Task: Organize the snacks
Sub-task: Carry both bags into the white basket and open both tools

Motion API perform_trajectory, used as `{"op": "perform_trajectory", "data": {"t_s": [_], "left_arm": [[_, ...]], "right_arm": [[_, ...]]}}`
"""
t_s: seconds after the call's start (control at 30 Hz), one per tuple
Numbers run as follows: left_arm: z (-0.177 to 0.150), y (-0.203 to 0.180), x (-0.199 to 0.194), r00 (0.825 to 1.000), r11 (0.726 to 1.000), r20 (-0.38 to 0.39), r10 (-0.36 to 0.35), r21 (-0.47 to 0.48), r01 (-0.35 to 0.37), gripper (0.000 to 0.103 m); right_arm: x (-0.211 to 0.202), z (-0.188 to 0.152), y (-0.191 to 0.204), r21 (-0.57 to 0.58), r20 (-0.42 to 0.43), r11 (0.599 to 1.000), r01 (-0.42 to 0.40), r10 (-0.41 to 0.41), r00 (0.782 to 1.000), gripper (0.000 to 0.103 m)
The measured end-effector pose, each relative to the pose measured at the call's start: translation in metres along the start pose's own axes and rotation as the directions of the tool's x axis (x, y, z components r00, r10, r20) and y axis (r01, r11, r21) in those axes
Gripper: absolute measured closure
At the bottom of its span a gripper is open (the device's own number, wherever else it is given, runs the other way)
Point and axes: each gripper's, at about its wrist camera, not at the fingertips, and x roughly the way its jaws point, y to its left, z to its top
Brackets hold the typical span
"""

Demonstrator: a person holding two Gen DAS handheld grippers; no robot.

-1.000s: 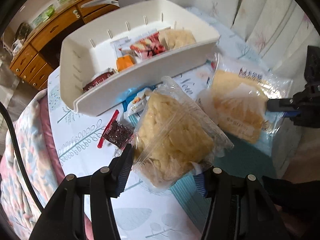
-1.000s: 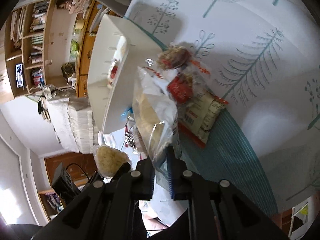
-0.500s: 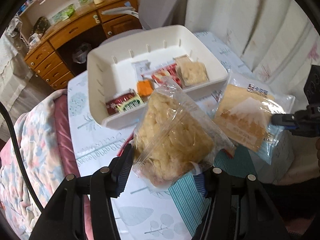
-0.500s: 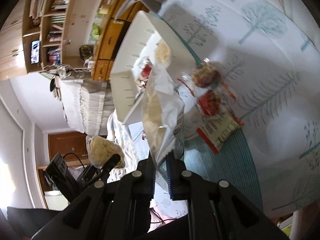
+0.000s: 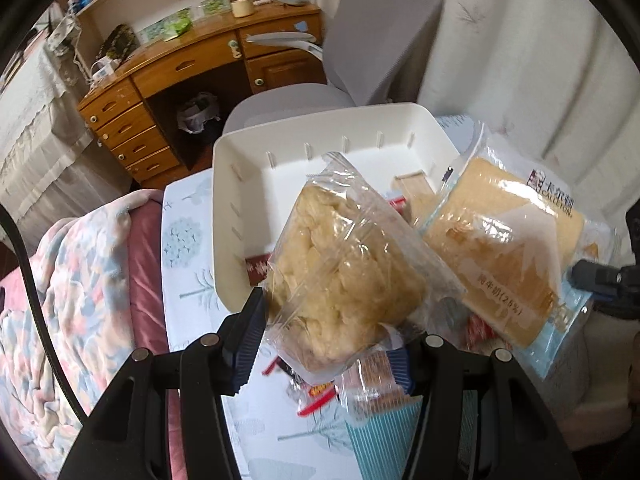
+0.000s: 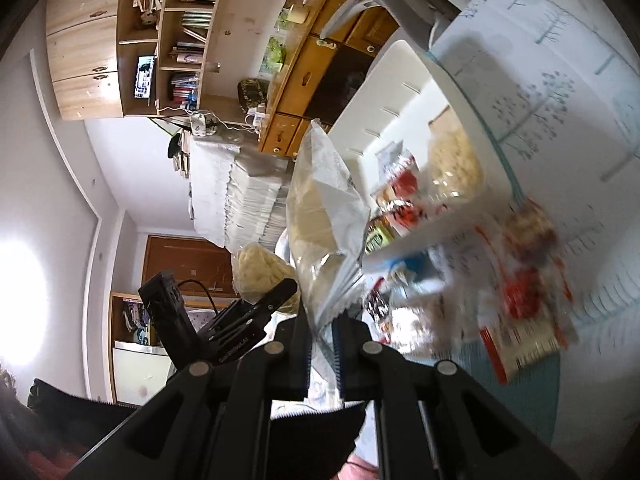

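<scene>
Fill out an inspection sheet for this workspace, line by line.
Surface: tree-print tablecloth.
Job's things: white bin partly filled; puffed-snack bag and cake bag held above it.
Clutter: loose snack packets beside the bin.
Grippers: left tongs shut on puffed-snack bag; right tongs shut on cake bag.
Cables: black cable at left.
Surroundings: wooden desk, grey chair, bookshelf.

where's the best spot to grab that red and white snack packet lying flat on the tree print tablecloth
The red and white snack packet lies flat on the tree print tablecloth, so pinching a free sealed edge from above looks best. The white bin stands clear of it; motion blur hides finer detail.
</scene>
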Motion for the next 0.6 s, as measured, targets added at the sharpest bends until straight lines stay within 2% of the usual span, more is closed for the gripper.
{"op": "perform_trajectory", "data": {"t_s": [0.17,0.33,0.47,0.6], "left_arm": [[0.016,0.011,0.019,1.0,0.999,0.021,-0.001,-0.049,0.002,0.049],[0.027,0.023,0.046,0.999,0.995,0.035,-0.022,-0.101,0.025,0.049],[0.03,0.028,0.067,0.998,0.99,0.029,-0.05,-0.132,0.054,0.049],[0.03,0.029,0.085,0.999,0.991,0.018,-0.038,-0.125,0.04,0.049]], "right_arm": [[0.023,0.019,-0.011,0.004,0.039,1.0,-0.005,0.004,0.999,0.094],[0.045,0.036,-0.019,-0.026,0.083,0.999,0.037,-0.034,0.996,0.094],[0.061,0.048,-0.023,-0.075,0.102,0.99,0.121,-0.113,0.988,0.094],[0.066,0.053,-0.018,-0.117,0.133,0.972,0.204,-0.188,0.973,0.092]]}}
